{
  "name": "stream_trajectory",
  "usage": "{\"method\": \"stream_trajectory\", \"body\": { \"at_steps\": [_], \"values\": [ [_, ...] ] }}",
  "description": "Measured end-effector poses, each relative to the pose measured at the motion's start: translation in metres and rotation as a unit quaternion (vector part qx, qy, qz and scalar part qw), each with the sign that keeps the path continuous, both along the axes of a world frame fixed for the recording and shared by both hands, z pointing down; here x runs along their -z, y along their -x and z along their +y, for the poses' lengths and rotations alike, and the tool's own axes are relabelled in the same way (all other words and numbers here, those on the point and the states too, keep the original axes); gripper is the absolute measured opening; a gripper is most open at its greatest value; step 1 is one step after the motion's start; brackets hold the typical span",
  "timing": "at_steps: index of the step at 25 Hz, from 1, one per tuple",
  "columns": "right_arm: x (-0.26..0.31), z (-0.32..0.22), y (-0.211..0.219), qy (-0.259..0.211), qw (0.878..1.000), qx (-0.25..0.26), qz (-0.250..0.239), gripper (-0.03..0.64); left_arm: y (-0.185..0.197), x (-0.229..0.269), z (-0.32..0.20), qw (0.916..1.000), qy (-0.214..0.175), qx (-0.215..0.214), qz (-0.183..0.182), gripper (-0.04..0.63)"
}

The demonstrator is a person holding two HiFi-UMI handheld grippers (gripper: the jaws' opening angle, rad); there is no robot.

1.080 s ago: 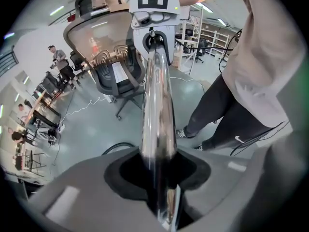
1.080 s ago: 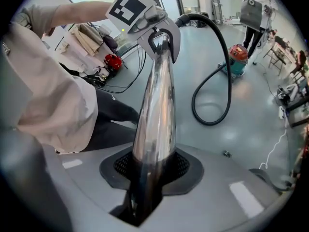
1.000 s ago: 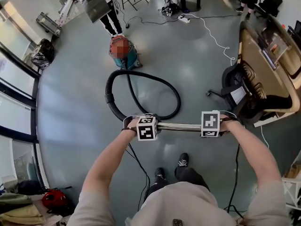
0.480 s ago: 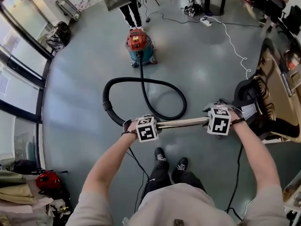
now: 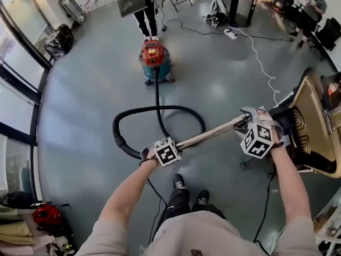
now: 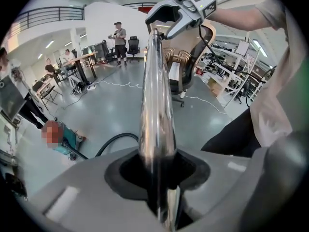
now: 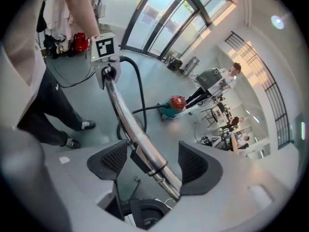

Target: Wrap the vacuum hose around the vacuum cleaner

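Note:
A red and teal vacuum cleaner [image 5: 154,62] stands on the grey floor ahead. Its black hose [image 5: 160,110] lies in a loop on the floor and joins a chrome wand [image 5: 210,135]. My left gripper [image 5: 162,149] is shut on the wand's hose end [image 6: 157,95], which fills its jaws [image 6: 159,178]. My right gripper [image 5: 250,117] is at the wand's far, raised end. Its jaws [image 7: 153,163] have just been opening and stand wide, with the wand [image 7: 140,139] running between the pads [image 7: 115,159] untouched.
A person [image 5: 144,4] stands just behind the vacuum. An office chair [image 5: 287,127] and a curved desk [image 5: 319,116] are close on the right. A white cable [image 5: 261,63] snakes across the floor. Bags [image 5: 45,215] lie at the lower left by the windows.
The right gripper has swung up and to the right, so the wand now slants upward. Its jaws went from shut on the wand to wide open. The left gripper keeps its hold.

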State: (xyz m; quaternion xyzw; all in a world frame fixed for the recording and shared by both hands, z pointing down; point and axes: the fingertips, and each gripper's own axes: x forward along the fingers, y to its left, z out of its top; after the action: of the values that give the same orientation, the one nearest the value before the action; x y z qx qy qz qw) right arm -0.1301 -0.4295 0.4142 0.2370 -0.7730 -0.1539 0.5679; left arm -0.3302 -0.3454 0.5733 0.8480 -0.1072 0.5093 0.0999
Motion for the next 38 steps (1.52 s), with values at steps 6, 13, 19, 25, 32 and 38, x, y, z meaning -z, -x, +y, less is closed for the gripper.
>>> {"method": "stream_trajectory", "body": {
  "at_steps": [6,13,19,25,32,38],
  "values": [
    [0.017,-0.029,0.039,0.004,0.985,-0.111,-0.135,0.312,0.022,-0.009,-0.045,0.9978,0.010,0.063,0.019,0.124],
    [-0.013,-0.036,0.096,0.085,0.927,-0.211,-0.298,0.305,0.017,0.002,-0.077,0.9901,0.022,0.119,0.071,0.124],
    [-0.032,-0.067,0.118,0.167,0.828,-0.292,-0.448,0.358,-0.008,0.011,-0.100,0.9841,0.020,0.157,0.081,0.124],
    [-0.055,-0.114,0.118,0.218,0.745,-0.342,-0.530,0.367,-0.048,0.015,-0.129,0.9758,0.015,0.201,0.085,0.124],
    [-0.070,-0.171,0.090,0.269,0.684,-0.345,-0.584,0.223,-0.112,0.019,-0.170,0.9646,0.016,0.246,0.093,0.123],
    [-0.062,-0.198,0.084,0.309,0.673,-0.302,-0.601,0.170,-0.144,0.007,-0.186,0.9649,0.045,0.244,0.084,0.154]
  ]
}}
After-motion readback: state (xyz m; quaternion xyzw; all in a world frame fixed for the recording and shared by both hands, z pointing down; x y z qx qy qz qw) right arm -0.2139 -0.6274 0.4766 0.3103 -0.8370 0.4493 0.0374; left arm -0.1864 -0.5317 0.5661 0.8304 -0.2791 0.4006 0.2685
